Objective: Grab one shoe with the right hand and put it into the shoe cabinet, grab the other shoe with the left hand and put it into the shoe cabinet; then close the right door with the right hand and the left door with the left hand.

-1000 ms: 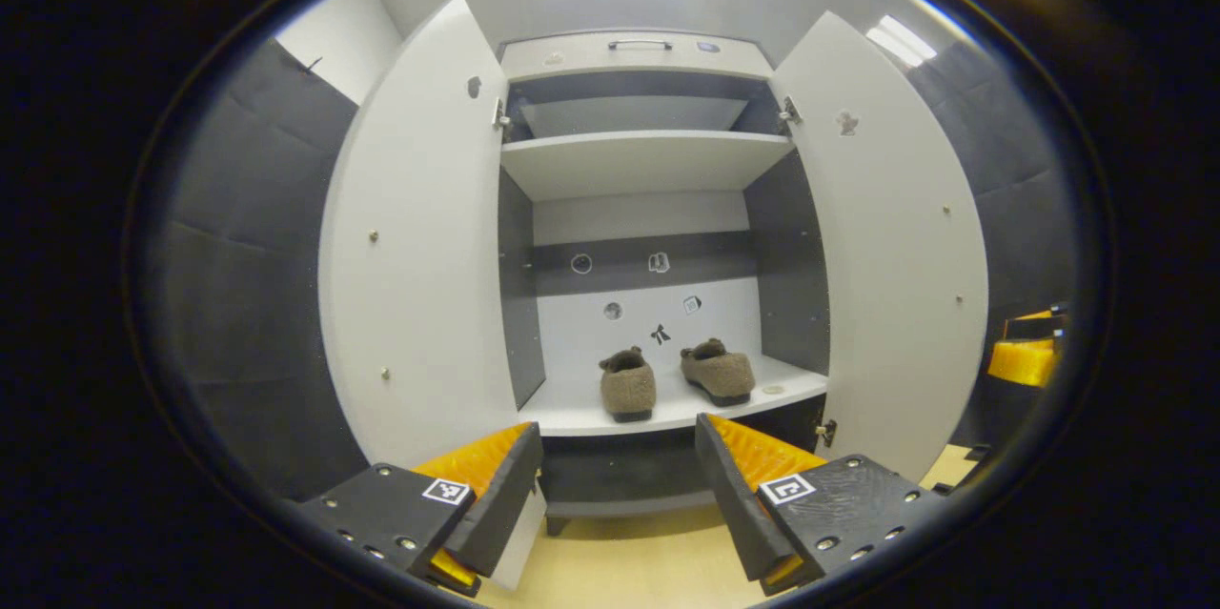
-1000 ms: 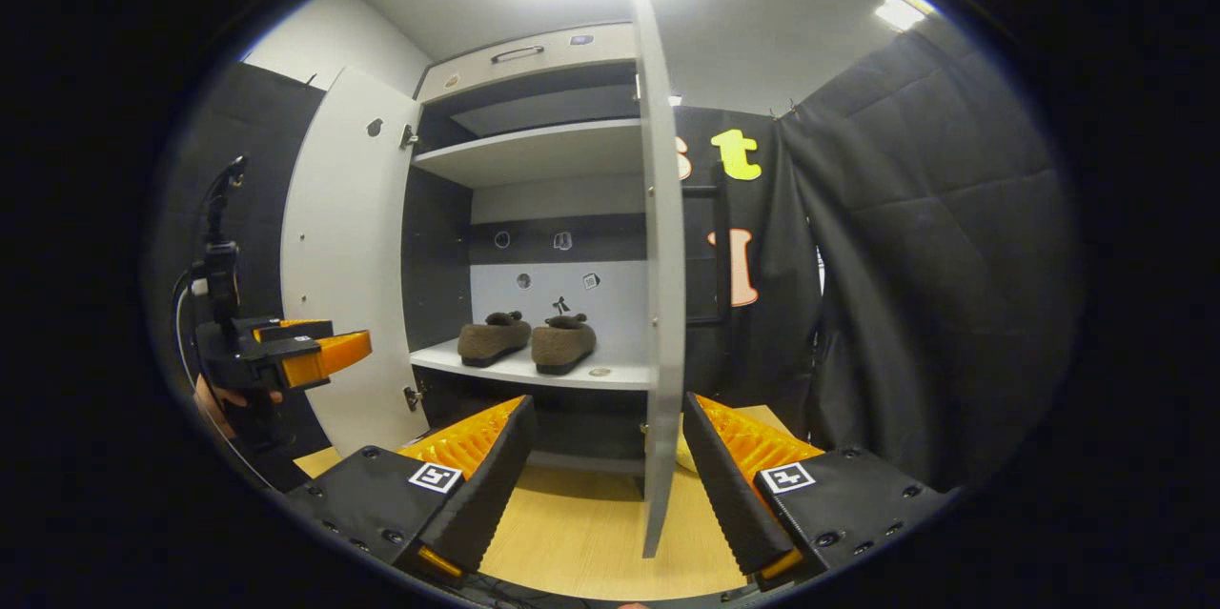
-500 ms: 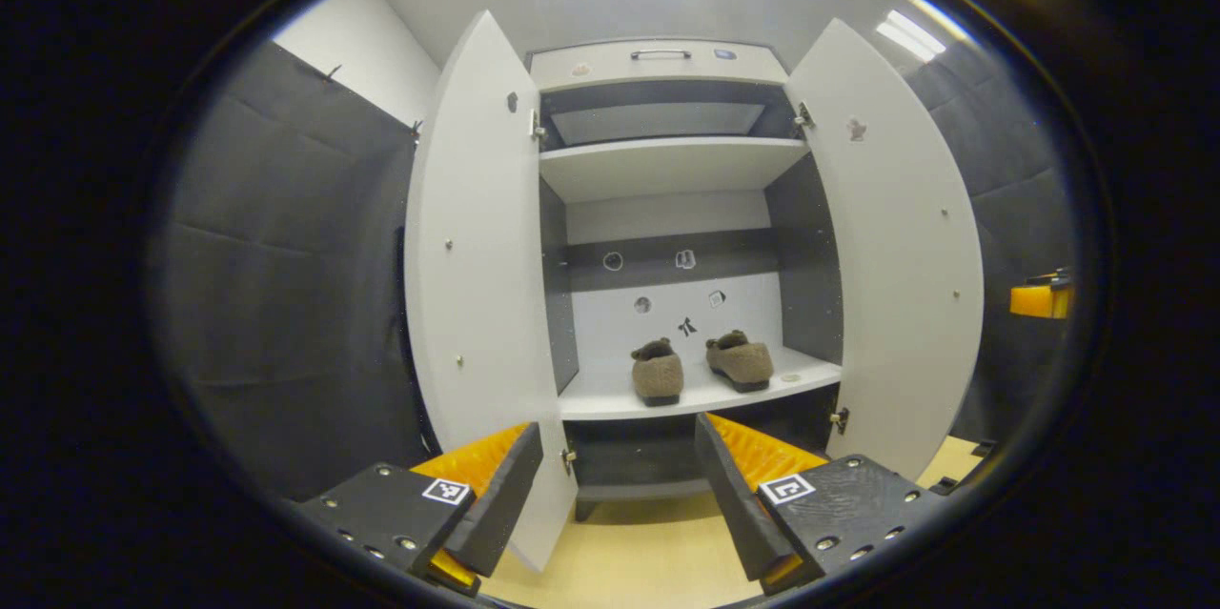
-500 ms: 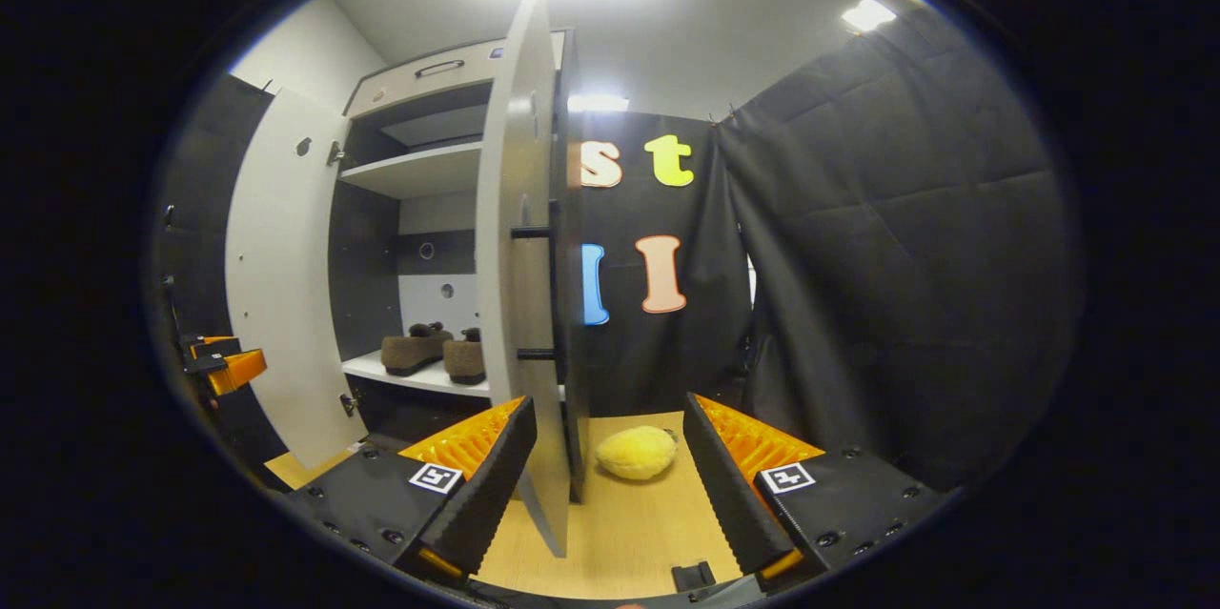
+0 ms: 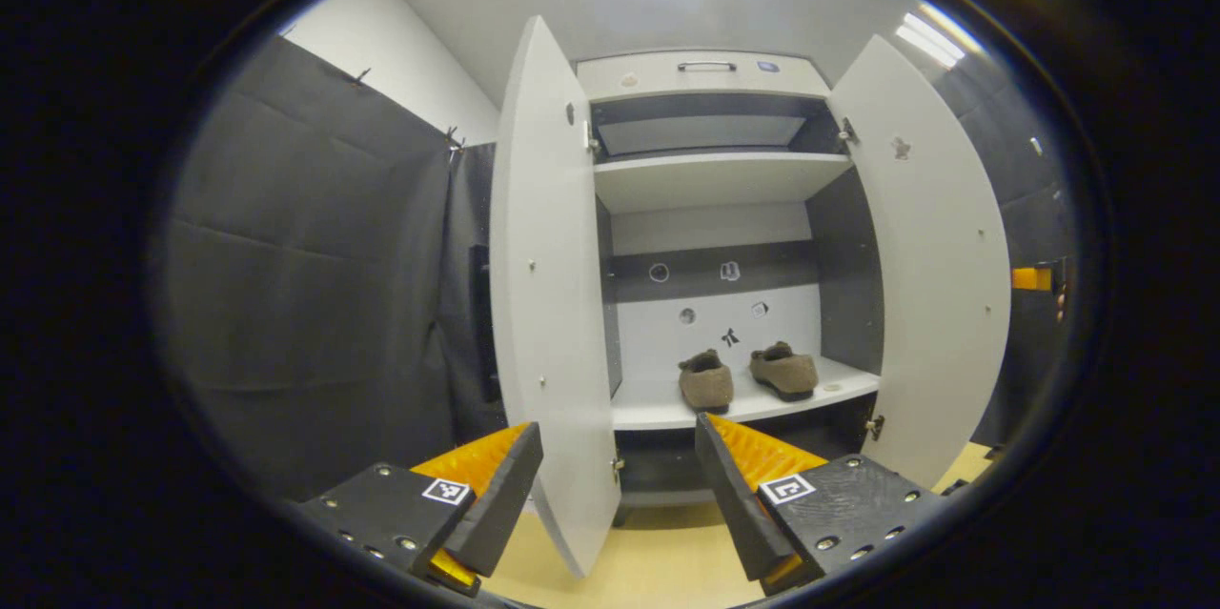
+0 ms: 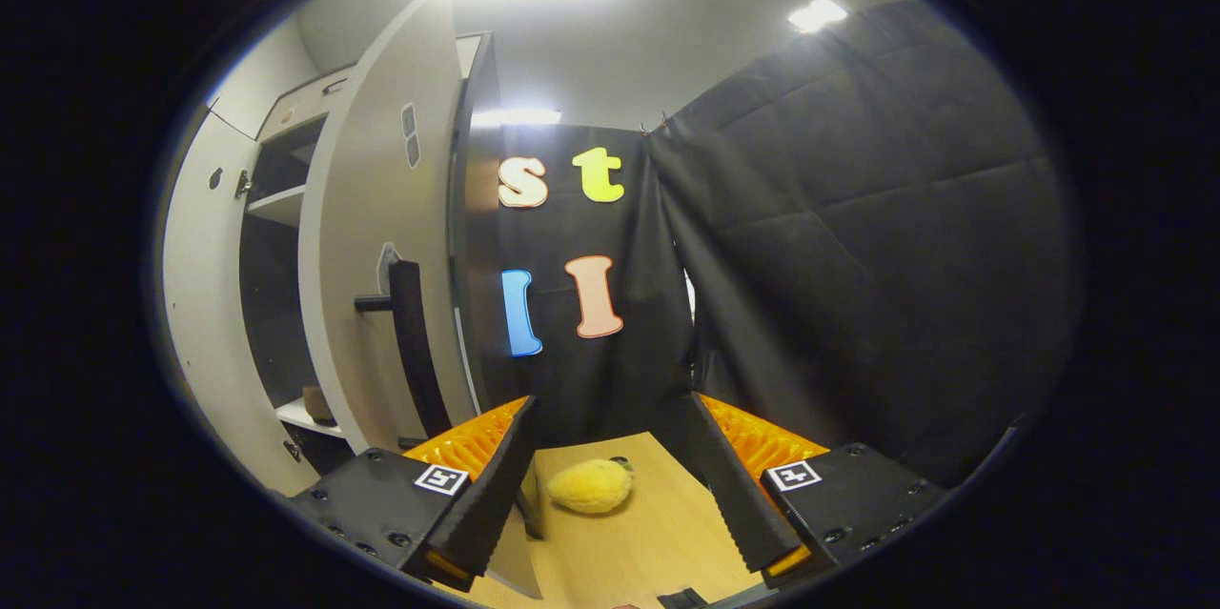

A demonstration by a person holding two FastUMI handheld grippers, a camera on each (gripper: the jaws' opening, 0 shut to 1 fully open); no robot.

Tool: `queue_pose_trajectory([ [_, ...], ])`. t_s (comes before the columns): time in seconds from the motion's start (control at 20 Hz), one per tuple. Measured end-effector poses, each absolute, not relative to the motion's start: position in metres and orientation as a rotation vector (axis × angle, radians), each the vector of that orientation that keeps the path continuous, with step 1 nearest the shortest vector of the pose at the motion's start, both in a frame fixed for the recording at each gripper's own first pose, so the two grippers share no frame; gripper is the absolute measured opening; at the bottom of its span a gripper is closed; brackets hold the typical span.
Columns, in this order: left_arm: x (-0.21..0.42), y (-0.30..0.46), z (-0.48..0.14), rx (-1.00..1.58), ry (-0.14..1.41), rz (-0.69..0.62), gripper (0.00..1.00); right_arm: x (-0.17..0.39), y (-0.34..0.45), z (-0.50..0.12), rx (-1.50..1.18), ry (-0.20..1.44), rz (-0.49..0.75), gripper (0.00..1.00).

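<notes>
Two brown fuzzy shoes (image 5: 706, 381) (image 5: 783, 371) stand side by side on the lower shelf (image 5: 658, 409) of the white shoe cabinet. Both doors stand open. In the left gripper view my left gripper (image 5: 619, 428) is open, and the left door (image 5: 548, 304) shows nearly edge-on, its lower edge in line with the gap between my fingers. In the right gripper view my right gripper (image 6: 610, 409) is open and empty, facing the outer side of the right door (image 6: 376, 237) with its black handle (image 6: 410, 342). One shoe (image 6: 317, 402) peeks out behind that door.
A yellow plush lump (image 6: 591, 485) lies on the wooden floor (image 6: 648, 542) behind the right door. Black cloth walls close in on both sides. The right door (image 5: 939, 285) and, past it, the other gripper (image 5: 1031, 278) show in the left gripper view. An upper shelf (image 5: 715, 175) is bare.
My left gripper has shifted left, so the left door now shows edge-on between its fingers. My right gripper has swung right, around the right door to its handle side. The shoes stay put.
</notes>
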State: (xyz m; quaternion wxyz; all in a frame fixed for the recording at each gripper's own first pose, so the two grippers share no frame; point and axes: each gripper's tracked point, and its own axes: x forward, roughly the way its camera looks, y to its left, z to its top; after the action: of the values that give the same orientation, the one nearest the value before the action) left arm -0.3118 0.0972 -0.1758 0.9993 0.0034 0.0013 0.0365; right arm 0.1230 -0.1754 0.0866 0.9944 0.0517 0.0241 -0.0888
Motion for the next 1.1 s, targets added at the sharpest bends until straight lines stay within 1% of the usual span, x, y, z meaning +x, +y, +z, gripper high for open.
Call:
queue_pose_trajectory([
  [0.2, -0.312, 0.142, -0.171, -0.013, -0.009, 0.133, 0.98, 0.135, -0.158, 0.089, 0.044, 0.053, -0.171, 0.98],
  [0.25, -0.312, 0.153, -0.172, -0.019, -0.011, 0.149, 0.98, 0.136, -0.155, 0.088, 0.014, 0.059, -0.184, 0.98],
  [0.3, -0.312, 0.164, -0.172, -0.025, -0.013, 0.165, 0.98, 0.136, -0.155, 0.092, -0.01, 0.043, -0.193, 0.95],
  [0.4, -0.31, 0.181, -0.172, -0.033, -0.017, 0.189, 0.98, 0.132, -0.153, 0.094, -0.036, 0.046, -0.207, 0.95],
  [0.45, -0.309, 0.189, -0.172, -0.039, -0.018, 0.195, 0.98, 0.131, -0.153, 0.093, -0.039, 0.054, -0.217, 0.91],
  [0.5, -0.307, 0.196, -0.174, -0.046, -0.015, 0.197, 0.98, 0.13, -0.153, 0.094, -0.039, 0.057, -0.23, 0.95],
  [0.55, -0.305, 0.203, -0.176, -0.051, -0.011, 0.201, 0.98, 0.128, -0.153, 0.094, -0.038, 0.061, -0.242, 0.91],
  [0.65, -0.303, 0.216, -0.177, -0.053, -0.012, 0.206, 0.98, 0.126, -0.149, 0.094, -0.028, 0.066, -0.248, 0.91],
  [0.7, -0.302, 0.221, -0.178, -0.055, -0.013, 0.207, 0.98, 0.124, -0.145, 0.096, -0.029, 0.068, -0.246, 0.95],
  [0.75, -0.3, 0.225, -0.179, -0.058, -0.013, 0.206, 0.98, 0.122, -0.142, 0.096, -0.032, 0.07, -0.244, 0.91],
  [0.8, -0.298, 0.227, -0.182, -0.061, -0.011, 0.203, 0.98, 0.12, -0.139, 0.098, -0.037, 0.067, -0.241, 0.91],
  [0.85, -0.295, 0.229, -0.183, -0.063, -0.009, 0.2, 0.98, 0.119, -0.136, 0.1, -0.04, 0.065, -0.238, 0.95],
  [1.0, -0.289, 0.232, -0.188, -0.054, -0.002, 0.192, 0.98, 0.118, -0.119, 0.099, -0.029, 0.067, -0.194, 0.95],
  [1.05, -0.287, 0.233, -0.188, -0.05, -0.001, 0.19, 0.98, 0.119, -0.11, 0.098, -0.019, 0.067, -0.171, 0.92],
  [1.1, -0.284, 0.235, -0.189, -0.047, 0.0, 0.189, 0.93, 0.119, -0.101, 0.098, -0.011, 0.065, -0.151, 0.92],
])
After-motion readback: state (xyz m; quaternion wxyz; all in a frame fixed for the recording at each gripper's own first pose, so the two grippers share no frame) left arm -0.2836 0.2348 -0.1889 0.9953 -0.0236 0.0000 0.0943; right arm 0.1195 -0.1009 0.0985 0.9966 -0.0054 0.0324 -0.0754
